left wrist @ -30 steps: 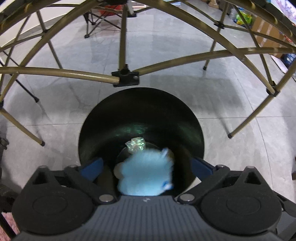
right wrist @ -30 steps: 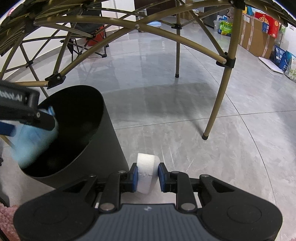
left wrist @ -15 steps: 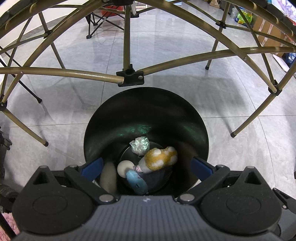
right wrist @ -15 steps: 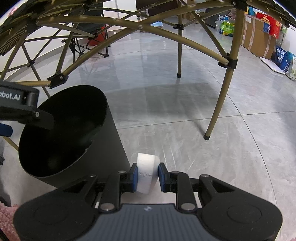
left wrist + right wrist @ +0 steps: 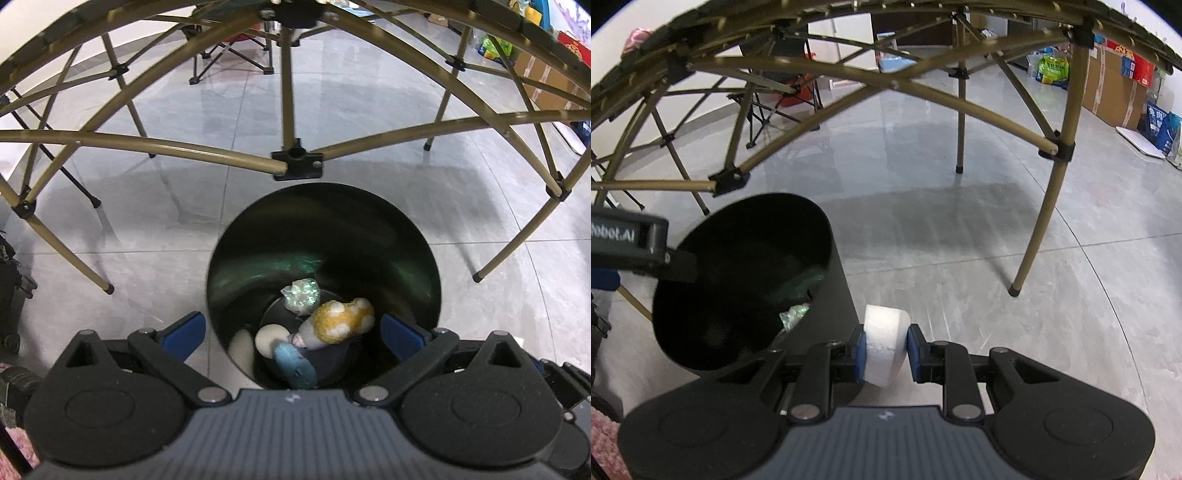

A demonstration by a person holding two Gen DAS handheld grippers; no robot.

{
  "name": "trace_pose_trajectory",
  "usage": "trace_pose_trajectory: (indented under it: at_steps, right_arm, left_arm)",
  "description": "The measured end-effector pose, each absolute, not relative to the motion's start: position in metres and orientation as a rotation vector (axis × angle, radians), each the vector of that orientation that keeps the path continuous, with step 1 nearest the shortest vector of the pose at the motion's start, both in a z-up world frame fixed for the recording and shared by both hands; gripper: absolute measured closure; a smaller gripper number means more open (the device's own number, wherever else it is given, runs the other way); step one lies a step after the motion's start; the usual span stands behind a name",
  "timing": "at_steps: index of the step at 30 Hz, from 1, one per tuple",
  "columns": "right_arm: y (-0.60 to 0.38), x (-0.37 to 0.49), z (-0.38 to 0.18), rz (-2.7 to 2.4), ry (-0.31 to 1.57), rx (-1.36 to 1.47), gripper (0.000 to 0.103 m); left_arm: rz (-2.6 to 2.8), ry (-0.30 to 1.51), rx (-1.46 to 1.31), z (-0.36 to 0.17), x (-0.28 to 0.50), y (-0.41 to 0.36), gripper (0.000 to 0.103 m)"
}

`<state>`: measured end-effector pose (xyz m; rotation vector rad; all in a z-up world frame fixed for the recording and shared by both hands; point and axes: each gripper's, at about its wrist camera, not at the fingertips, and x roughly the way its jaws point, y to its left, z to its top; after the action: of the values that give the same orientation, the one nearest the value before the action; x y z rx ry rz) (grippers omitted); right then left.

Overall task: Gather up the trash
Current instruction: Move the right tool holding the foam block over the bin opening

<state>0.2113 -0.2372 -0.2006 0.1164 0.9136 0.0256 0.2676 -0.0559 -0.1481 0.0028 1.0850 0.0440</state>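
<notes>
So working left to right: the left gripper hangs right over the black bin, pads spread wide with nothing between them, looking straight down the barrel. At the bottom I count roughly 4 bits of trash: a crinkly clear wrapper, a yellow-and-white plush thing, a blue piece and a pale round disc. There's also a whitish smear on the inner wall left of the disc, maybe just a reflection of it, hard to tell in that dark.

Over on the right, the right gripper is clamped on a white foam puck, both blue pads squeezing its sides. It sits upright between the pads, flat face up and forward.

What matters for the next bit: from the right wrist view the bin mouth lies to the left of the puck and a touch further ahead, with the bin's outer wall just beside the left pad. So the puck is outside the rim, right next to it. I'd guess the right hand needs to go up and over to the left before letting go, and the left gripper is parked over that same opening, so the 2 could crowd each other.
</notes>
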Motion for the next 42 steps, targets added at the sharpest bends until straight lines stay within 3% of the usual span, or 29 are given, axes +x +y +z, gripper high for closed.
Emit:
trace_pose_trajectory:
  at_steps: [20, 42]
  right_arm:
    - [-0.184, 0.234, -0.163, 0.121, 0.834, 0.136, 0.081]
    - [-0.119, 0.262, -0.171, 0.212, 0.906, 0.119, 0.081]
  left_arm:
    - [0.133, 1.033, -0.061, -0.131, 0.247, 0.015, 0.0]
    - [0.249, 1.04, -0.12, -0.134, 0.225, 0.087, 0.0]
